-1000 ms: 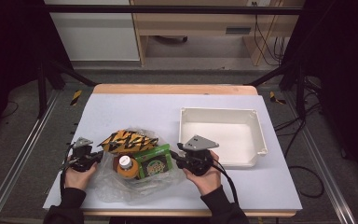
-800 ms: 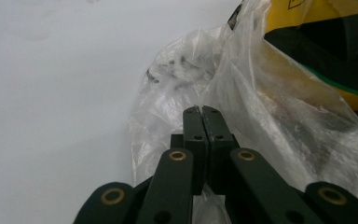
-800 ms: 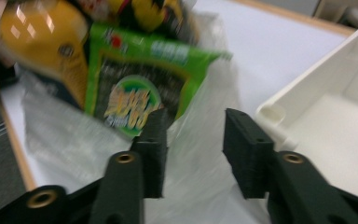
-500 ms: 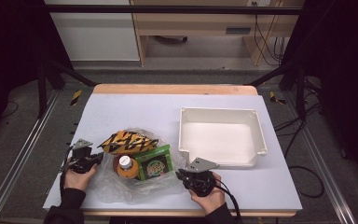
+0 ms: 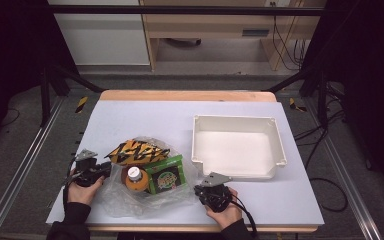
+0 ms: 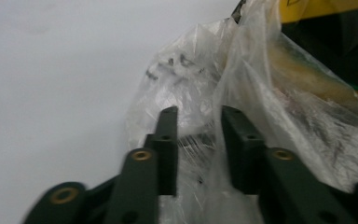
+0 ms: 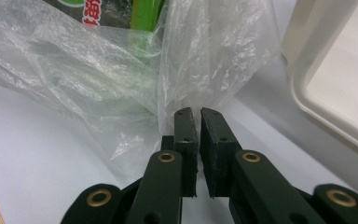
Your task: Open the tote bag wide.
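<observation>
Plastic bag (image 7: 121, 74) film sits pinched between the right gripper (image 7: 196, 114) jaws. Left gripper (image 6: 198, 116) jaws stand apart around bunched film. Pulling could tear it.

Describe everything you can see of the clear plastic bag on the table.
The plastic bag is thin, clear and crinkled film, lying slumped on the near left of the white table. Through it show an orange-and-black packet, a green box and an orange bottle. The left gripper has bunched film between its parted jaws; the right gripper, nearly shut, pinches the bag's edge beside a white tray.
</observation>
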Available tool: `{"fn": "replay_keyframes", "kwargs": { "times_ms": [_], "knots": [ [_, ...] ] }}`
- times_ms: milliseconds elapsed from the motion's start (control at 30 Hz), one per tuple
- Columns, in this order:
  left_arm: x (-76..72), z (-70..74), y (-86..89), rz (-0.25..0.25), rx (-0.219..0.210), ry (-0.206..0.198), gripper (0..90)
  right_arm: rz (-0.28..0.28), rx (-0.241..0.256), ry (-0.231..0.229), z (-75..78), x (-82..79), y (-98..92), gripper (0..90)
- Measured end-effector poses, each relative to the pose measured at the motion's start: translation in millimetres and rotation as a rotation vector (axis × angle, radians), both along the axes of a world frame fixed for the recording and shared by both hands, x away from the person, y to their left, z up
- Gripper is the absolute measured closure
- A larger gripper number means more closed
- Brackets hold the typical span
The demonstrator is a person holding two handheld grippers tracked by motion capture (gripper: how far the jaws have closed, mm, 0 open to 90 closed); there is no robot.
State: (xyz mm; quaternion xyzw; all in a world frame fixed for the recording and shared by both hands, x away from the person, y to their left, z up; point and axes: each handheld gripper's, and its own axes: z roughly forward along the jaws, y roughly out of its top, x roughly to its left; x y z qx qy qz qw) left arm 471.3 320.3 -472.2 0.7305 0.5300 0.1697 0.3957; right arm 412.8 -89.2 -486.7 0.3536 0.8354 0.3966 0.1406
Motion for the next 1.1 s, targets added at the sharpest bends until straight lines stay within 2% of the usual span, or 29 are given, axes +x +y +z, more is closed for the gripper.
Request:
{"fn": "replay_keyframes", "kwargs": {
  "times_ms": [167,233,300,400,467,533,600,700,767,800,867,933,1000,1067,1100],
  "knots": [
    [-11.4,19.4,8.0,0.010,-0.027,-0.080,43.2,-0.001,0.018,-0.011,4.8,-0.5,-2.9,78.9],
    [-16.6,28.7,10.4,0.012,-0.045,-0.117,40.8,0.007,0.038,-0.029,8.4,-1.3,-4.7,77.1],
    [-18.0,31.7,10.5,0.012,-0.048,-0.129,38.1,0.011,0.055,-0.043,12.4,-2.6,-6.3,74.8],
    [-26.3,48.1,9.2,-0.004,-0.068,-0.183,35.0,0.019,0.086,-0.060,20.0,-5.0,-8.2,71.5],
    [-27.6,50.9,9.3,-0.010,-0.065,-0.191,34.0,0.022,0.094,-0.072,23.6,-5.8,-9.0,70.6],
    [-33.3,61.8,8.1,-0.018,-0.067,-0.228,33.1,0.027,0.121,-0.099,32.2,-8.0,-10.2,68.4],
    [-35.1,64.6,7.4,-0.019,-0.067,-0.237,32.9,0.029,0.129,-0.107,35.1,-8.7,-10.7,67.6],
    [-41.1,76.2,7.4,-0.011,-0.041,-0.283,32.2,0.028,0.153,-0.131,43.3,-10.5,-11.3,64.3],
    [-45.9,83.8,11.7,-0.008,-0.058,-0.310,31.7,0.029,0.163,-0.143,46.5,-11.2,-10.8,61.6],
    [-45.9,83.8,11.7,-0.008,-0.058,-0.310,31.2,0.031,0.165,-0.144,47.5,-11.6,-10.4,61.1],
    [-54.5,96.5,17.9,-0.007,-0.077,-0.341,30.5,0.031,0.173,-0.151,49.6,-12.0,-9.5,60.2],
    [-59.5,101.7,18.7,0.000,-0.067,-0.360,30.5,0.038,0.177,-0.156,51.6,-12.3,-7.7,60.9],
    [-63.2,105.3,19.3,0.003,-0.053,-0.366,34.5,0.040,0.179,-0.156,52.7,-13.1,-6.5,65.0],
    [-64.8,106.5,20.0,0.005,-0.051,-0.363,43.9,0.044,0.178,-0.158,53.1,-13.6,-6.6,66.6],
    [-67.5,107.6,22.0,0.011,-0.036,-0.343,50.1,0.040,0.178,-0.153,53.6,-13.8,-7.7,70.5]
  ]
}}
